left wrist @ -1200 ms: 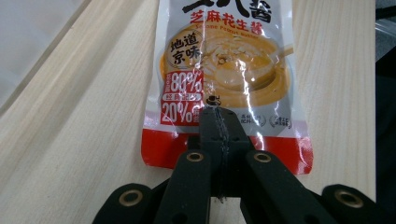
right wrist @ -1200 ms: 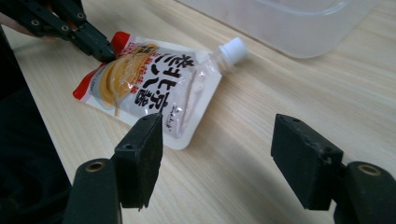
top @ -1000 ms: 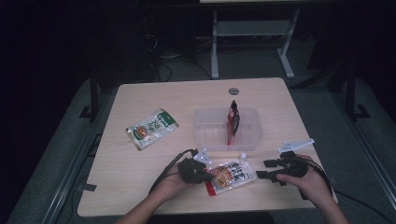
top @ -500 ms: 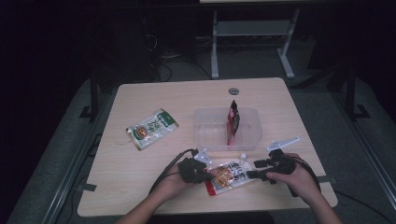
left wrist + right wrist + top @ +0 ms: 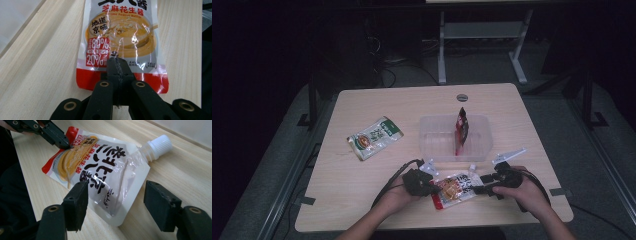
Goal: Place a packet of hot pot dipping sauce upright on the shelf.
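Note:
A spouted sauce pouch point(image 5: 454, 190) lies flat near the table's front edge, its white cap point(image 5: 160, 145) pointing away from the left hand. My left gripper point(image 5: 428, 186) is shut, and its closed tips point(image 5: 117, 61) rest on top of the pouch point(image 5: 122, 32) just above the red bottom band; the same tips point(image 5: 63, 145) appear at the pouch's far end in the right gripper view. My right gripper point(image 5: 482, 189) is open. Its jaws point(image 5: 116, 192) have just been closing a little and stand either side of the pouch's point(image 5: 100, 172) clear upper corner without touching it.
A clear plastic bin point(image 5: 432, 145) stands just beyond the pouch, with a red packet point(image 5: 461, 129) upright inside. A green and white packet point(image 5: 375, 137) lies to the left on the bare wooden table point(image 5: 362, 200). A round grommet point(image 5: 462, 97) sits near the far edge.
The right hand has moved left along the table front, bringing its jaws up to the pouch's spout end. The left hand and the pouch have stayed put.

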